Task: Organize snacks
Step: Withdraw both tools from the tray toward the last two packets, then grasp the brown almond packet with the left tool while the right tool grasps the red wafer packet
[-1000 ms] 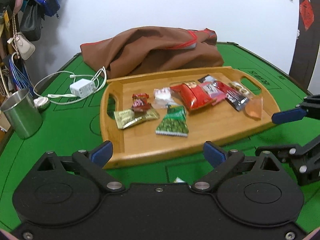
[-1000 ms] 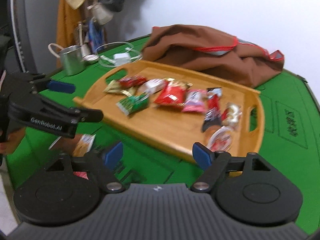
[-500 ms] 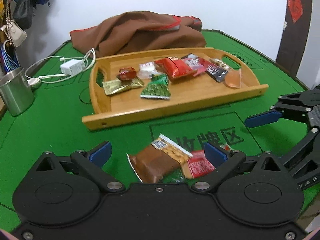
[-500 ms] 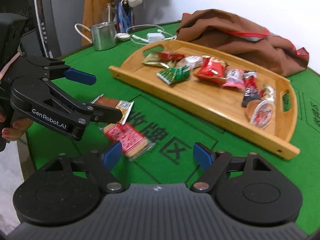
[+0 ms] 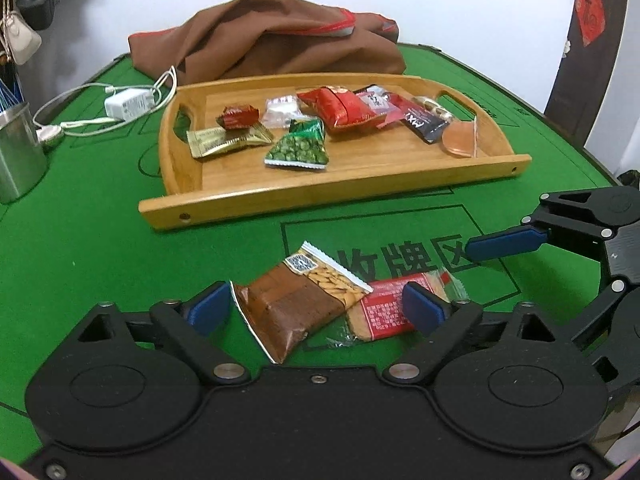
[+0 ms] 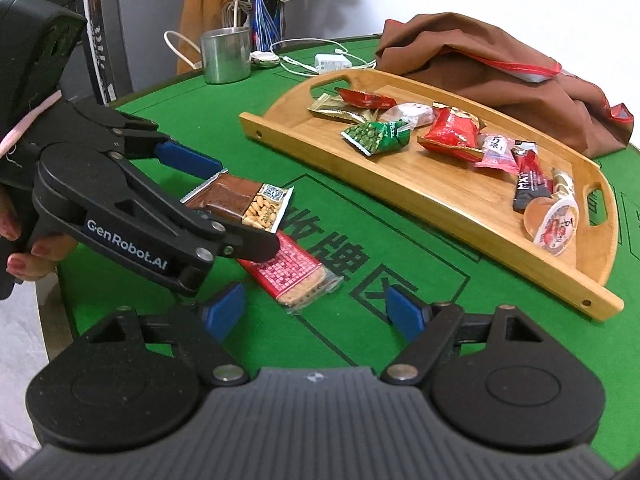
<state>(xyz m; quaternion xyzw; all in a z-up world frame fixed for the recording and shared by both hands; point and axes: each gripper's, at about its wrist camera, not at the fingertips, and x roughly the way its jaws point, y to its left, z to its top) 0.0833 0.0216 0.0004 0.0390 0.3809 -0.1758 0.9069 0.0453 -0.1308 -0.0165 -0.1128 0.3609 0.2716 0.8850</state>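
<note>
Snacks (image 5: 298, 300) lying lower centre — light, crinkly, slippery; left tongs (image 5: 316, 306) spreading around them; right tongs (image 6: 310, 308) gaping; pinch mid-pack.

Table felt (image 5: 100, 248) was seen as bright green w/ darker green printed lines & characters. Tray (image 5: 360, 184) was rendered in light honey wood. Brown snack pack (image 5: 292, 306) was marked by a peanut print, white serrated edge & QR patch; red wafer pack (image 5: 384, 308) was covered w/ white text, clear ends. Green pea pack (image 5: 300, 148), gold pack (image 5: 228, 142), red pouch (image 5: 340, 106) & black bar (image 5: 424, 124) were noted in the tray. Cloth (image 5: 280, 40) was brown, trimmed red. Gripper fingertips (image 5: 208, 310) were padded blue on black bodies. Cup (image 6: 224, 56) was plain steel grey; charger (image 5: 128, 104) white.
</note>
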